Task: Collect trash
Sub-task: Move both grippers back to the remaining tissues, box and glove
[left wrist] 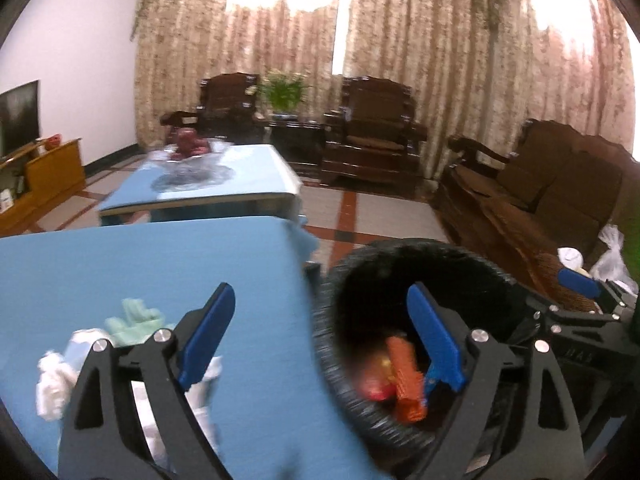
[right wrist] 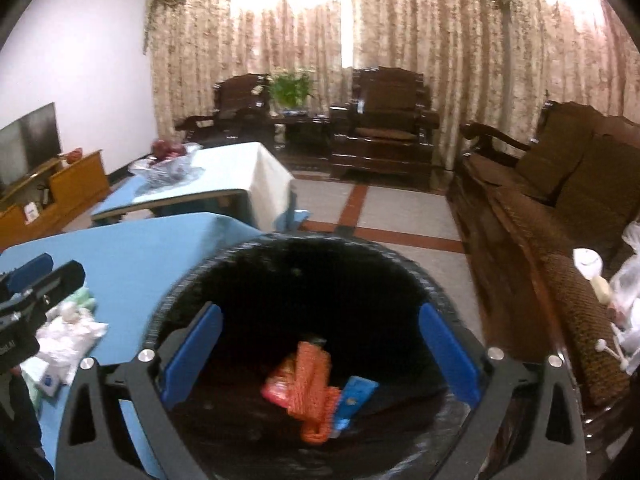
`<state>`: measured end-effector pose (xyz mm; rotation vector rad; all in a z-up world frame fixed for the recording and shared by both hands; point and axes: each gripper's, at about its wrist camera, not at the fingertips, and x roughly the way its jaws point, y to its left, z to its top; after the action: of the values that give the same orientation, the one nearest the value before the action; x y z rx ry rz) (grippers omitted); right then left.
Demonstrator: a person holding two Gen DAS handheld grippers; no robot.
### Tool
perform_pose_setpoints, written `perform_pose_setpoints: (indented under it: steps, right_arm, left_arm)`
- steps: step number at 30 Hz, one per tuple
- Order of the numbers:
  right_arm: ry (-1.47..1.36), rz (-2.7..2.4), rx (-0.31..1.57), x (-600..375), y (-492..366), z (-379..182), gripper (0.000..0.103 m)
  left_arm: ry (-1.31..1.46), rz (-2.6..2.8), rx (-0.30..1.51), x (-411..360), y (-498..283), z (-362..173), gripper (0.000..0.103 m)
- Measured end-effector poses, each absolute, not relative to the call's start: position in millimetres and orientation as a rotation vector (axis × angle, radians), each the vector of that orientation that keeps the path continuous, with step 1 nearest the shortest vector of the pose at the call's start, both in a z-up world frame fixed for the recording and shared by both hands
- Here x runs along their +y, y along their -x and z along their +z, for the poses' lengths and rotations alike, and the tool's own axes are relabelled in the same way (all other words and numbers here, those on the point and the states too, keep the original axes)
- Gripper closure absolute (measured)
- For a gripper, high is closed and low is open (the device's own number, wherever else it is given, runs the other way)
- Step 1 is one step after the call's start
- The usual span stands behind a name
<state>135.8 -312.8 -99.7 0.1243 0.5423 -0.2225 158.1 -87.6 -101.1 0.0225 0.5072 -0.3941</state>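
A black trash bin (right wrist: pixel 192 280) stands beside the blue table (right wrist: pixel 120 264). Inside it lie an orange wrapper (right wrist: pixel 312 384), a red packet (right wrist: pixel 278 390) and a blue packet (right wrist: pixel 354 398). My right gripper (right wrist: pixel 320 352) is open and empty right above the bin's mouth. My left gripper (left wrist: pixel 320 336) is open and empty over the table's right edge, between the table (left wrist: pixel 140 264) and the bin (left wrist: pixel 332 352). White crumpled tissues (left wrist: pixel 52 384) and a pale green piece (left wrist: pixel 134 320) lie on the table to its left; the tissues also show in the right wrist view (right wrist: pixel 68 340).
A second blue table (left wrist: pixel 240 172) with a plastic bag and red fruit (left wrist: pixel 186 144) stands behind. A dark wooden sofa (right wrist: pixel 560 208) with white bags (right wrist: pixel 628 280) runs along the right. Armchairs (right wrist: pixel 384 120), a plant, curtains and a TV stand (right wrist: pixel 52 192) sit further back.
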Motion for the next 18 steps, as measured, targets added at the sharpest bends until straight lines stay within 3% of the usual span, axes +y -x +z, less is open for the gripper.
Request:
perform_pose_setpoints:
  steps: [18]
  right_arm:
    - [-0.064,0.143,0.557,-124,-164,-116,0.007]
  left_arm:
    - [0.019,0.017,0.537,102,-121,-109,0.018]
